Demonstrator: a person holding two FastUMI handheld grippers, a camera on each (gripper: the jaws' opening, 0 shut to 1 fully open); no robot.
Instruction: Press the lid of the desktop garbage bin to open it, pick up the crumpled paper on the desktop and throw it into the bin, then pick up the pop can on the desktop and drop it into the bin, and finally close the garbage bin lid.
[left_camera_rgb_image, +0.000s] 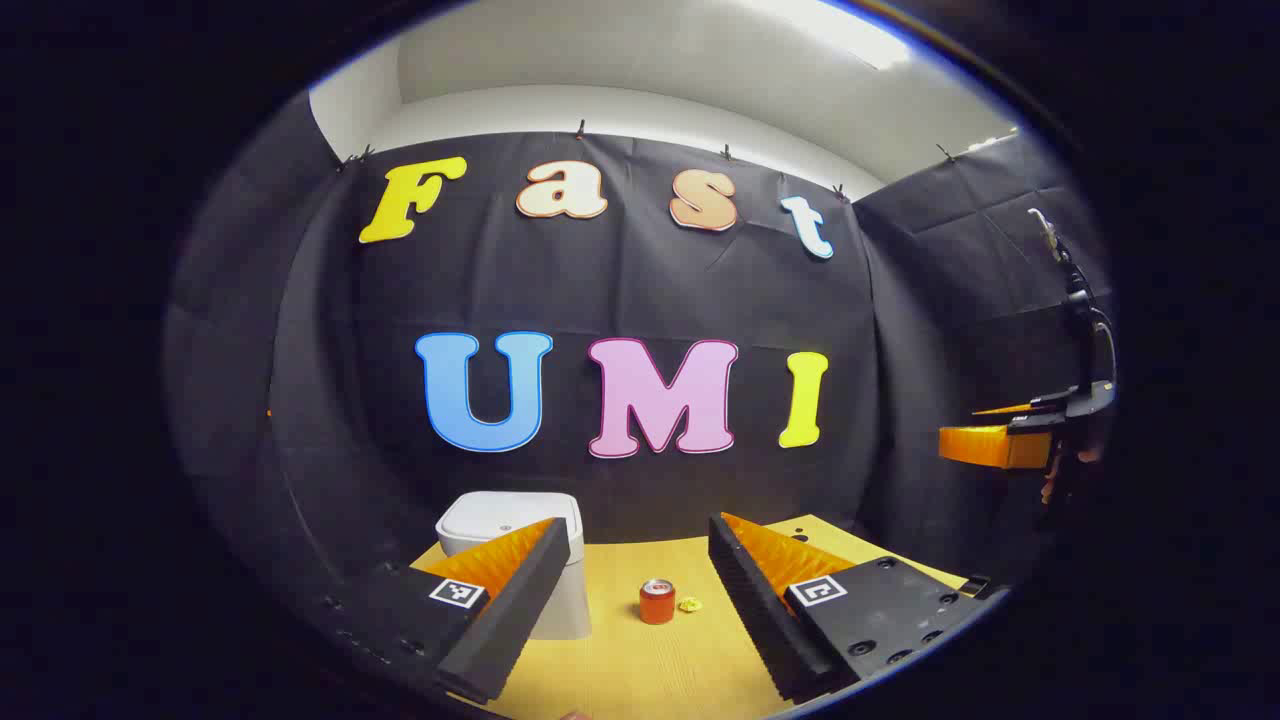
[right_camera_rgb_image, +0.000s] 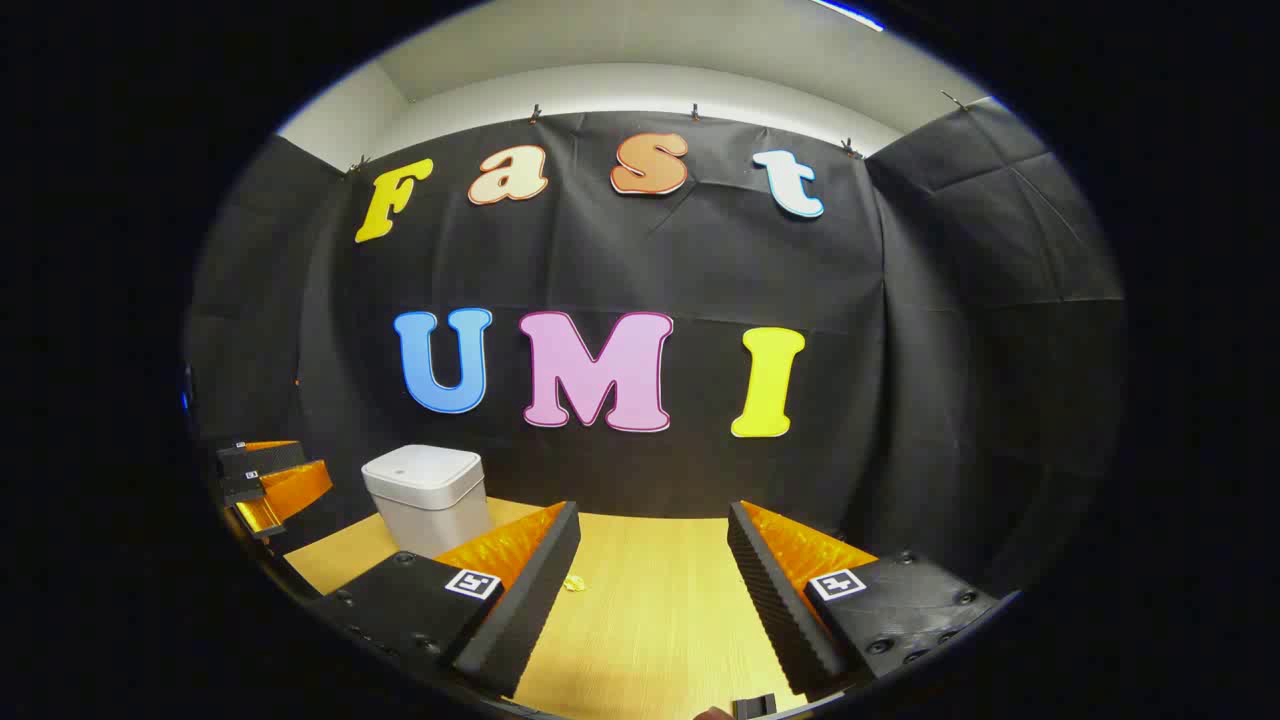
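Yellow wood-grain surface (left_camera_rgb_image: 640, 660) carries all three task things. In the left gripper view the white bin (left_camera_rgb_image: 520, 520) sits at abt 10 o'clock from the frame's lower middle, lid down, partly behind that gripper's own finger. The red can (left_camera_rgb_image: 657, 602) stands upright dead ahead at 12, w/ the small yellowish paper wad (left_camera_rgb_image: 690, 604) just beside it at its 3 o'clock, apart from it. Left gripper (left_camera_rgb_image: 635, 600): jaws wide apart, nothing between them, held above the surface & well short of the things. Right gripper (right_camera_rgb_image: 655, 585): jaws also spread, empty; in its own view the bin is at 10 o'clock and the paper wad peeks past its left finger.

Judgement: step 1, pressing the lid, is not yet done, since the lid looks closed & both items are on the surface. Next move prob. calls for one gripper to go to the bin, come over the lid top & press down on it. Left looks nearer. Can't tell where on the lid the latch sits.
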